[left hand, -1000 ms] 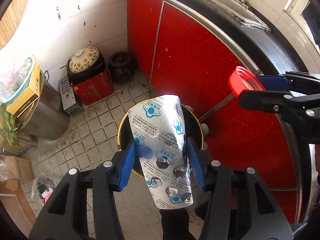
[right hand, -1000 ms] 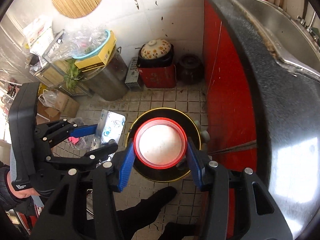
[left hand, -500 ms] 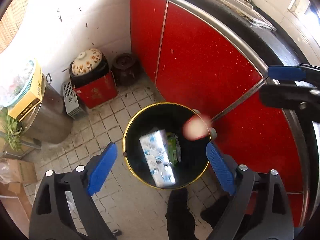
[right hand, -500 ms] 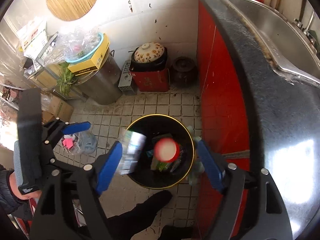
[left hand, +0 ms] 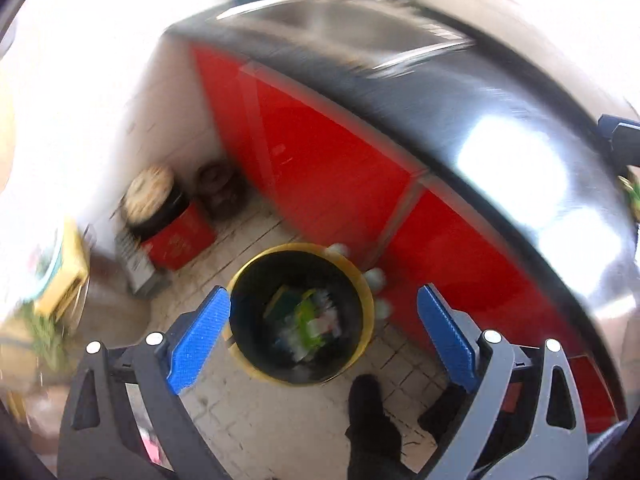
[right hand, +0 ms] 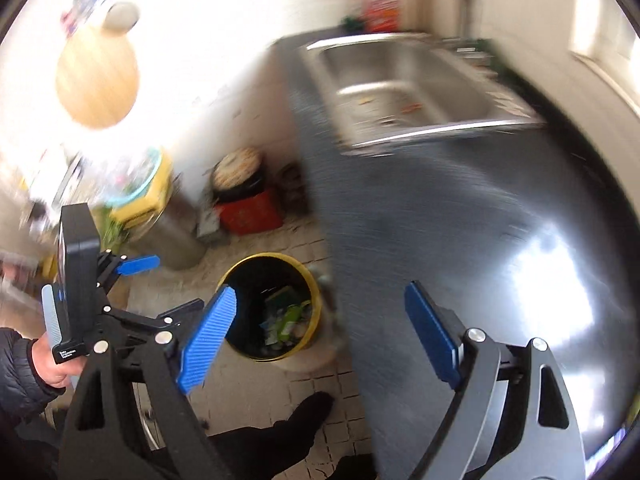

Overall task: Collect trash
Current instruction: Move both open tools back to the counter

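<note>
Two handheld grippers hang above a tiled kitchen floor, both views blurred. The left gripper [left hand: 324, 332] has its jaws spread wide and opening, with nothing between them. The right gripper [right hand: 320, 340] is likewise spread, opening and empty. Below stands a yellow-rimmed black trash bin [left hand: 362, 280], beside the red cabinet [left hand: 320, 160]. The trash [left hand: 308, 320] (a jumble of green and white wrappers) lies inside the bin. A steel sink [right hand: 400, 80] sits in the dark countertop [right hand: 460, 232].
</note>
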Demonstrator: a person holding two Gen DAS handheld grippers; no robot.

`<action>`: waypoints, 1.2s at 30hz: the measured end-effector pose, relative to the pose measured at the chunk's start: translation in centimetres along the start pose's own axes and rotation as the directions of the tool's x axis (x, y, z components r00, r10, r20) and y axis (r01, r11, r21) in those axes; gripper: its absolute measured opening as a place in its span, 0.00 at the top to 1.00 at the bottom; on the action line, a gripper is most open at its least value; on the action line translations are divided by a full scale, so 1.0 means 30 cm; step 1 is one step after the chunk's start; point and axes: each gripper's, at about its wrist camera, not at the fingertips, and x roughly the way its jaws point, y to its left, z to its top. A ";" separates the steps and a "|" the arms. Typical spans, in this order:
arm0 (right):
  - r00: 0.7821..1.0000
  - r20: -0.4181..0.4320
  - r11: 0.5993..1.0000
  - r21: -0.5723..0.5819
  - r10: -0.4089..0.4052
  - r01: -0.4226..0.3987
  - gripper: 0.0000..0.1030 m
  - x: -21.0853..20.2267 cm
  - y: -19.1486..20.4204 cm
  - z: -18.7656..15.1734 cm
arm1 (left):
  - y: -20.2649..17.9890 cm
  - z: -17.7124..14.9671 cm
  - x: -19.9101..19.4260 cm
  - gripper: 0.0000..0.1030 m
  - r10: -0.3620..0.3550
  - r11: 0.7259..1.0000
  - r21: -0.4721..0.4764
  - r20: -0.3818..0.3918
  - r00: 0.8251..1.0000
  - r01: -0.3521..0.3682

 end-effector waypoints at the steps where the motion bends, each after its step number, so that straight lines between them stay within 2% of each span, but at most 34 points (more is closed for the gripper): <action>1: 0.999 0.016 0.999 0.035 -0.030 0.029 0.16 -0.048 -0.047 -0.018 | -0.043 0.027 -0.013 0.11 -0.018 0.999 0.033 0.009 1.000 0.018; 3: 0.992 0.051 0.987 0.120 -0.114 0.107 0.16 -0.160 -0.157 -0.076 | -0.178 0.095 -0.041 0.11 -0.077 0.990 0.123 0.029 0.997 0.073; 5: 0.980 0.071 0.965 0.202 -0.184 0.166 0.16 -0.259 -0.255 -0.140 | -0.333 0.151 -0.072 0.11 -0.156 0.966 0.216 0.039 0.987 0.144; 7: 0.960 0.086 0.925 0.303 -0.265 0.228 0.16 -0.376 -0.369 -0.224 | -0.484 0.191 -0.096 0.11 -0.230 0.929 0.306 0.037 0.972 0.208; 9: 0.939 0.089 0.881 0.386 -0.332 0.274 0.16 -0.483 -0.466 -0.311 | -0.663 0.222 -0.124 0.11 -0.300 0.873 0.408 0.017 0.954 0.267; 10: 0.926 0.087 0.853 0.429 -0.367 0.298 0.16 -0.541 -0.517 -0.364 | -0.769 0.229 -0.143 0.11 -0.337 0.834 0.467 0.008 0.941 0.295; 12: 0.900 0.076 0.795 0.504 -0.430 0.337 0.16 -0.649 -0.607 -0.470 | -0.905 0.229 -0.173 0.11 -0.387 0.775 0.538 -0.009 0.922 0.330; 13: 0.890 0.070 0.771 0.533 -0.451 0.349 0.16 -0.689 -0.638 -0.515 | -1.005 0.219 -0.194 0.11 -0.417 0.729 0.586 -0.027 0.908 0.353; 14: 0.878 0.062 0.739 0.570 -0.475 0.360 0.16 -0.739 -0.681 -0.578 | -1.072 0.200 -0.209 0.11 -0.436 0.699 0.614 -0.040 0.899 0.366; 17: 0.855 0.039 0.680 0.625 -0.518 0.383 0.16 -0.822 -0.746 -0.714 | -1.252 0.143 -0.246 0.11 -0.488 0.603 0.686 -0.087 0.868 0.407; 20: 0.842 0.014 0.636 0.662 -0.540 0.397 0.16 -0.886 -0.795 -0.830 | -1.398 0.085 -0.268 0.11 -0.513 0.524 0.735 -0.132 0.848 0.431; 22: 0.838 0.002 0.618 0.677 -0.545 0.400 0.16 -0.904 -0.820 -0.888 | -1.456 0.047 -0.279 0.11 -0.514 0.491 0.754 -0.154 0.844 0.436; 25: 0.844 -0.003 0.612 0.687 -0.537 0.392 0.16 -0.914 -0.856 -0.937 | -1.523 0.002 -0.287 0.11 -0.504 0.458 0.778 -0.172 0.847 0.430; 28: 0.859 -0.004 0.624 0.686 -0.512 0.375 0.16 -0.909 -0.891 -0.955 | -1.563 -0.006 -0.274 0.11 -0.488 0.449 0.783 -0.190 0.852 0.431; 36: 0.898 -0.021 0.682 0.643 -0.439 0.348 0.16 -0.851 -1.040 -1.002 | -1.695 -0.014 -0.161 0.11 -0.455 0.455 0.765 -0.240 0.858 0.456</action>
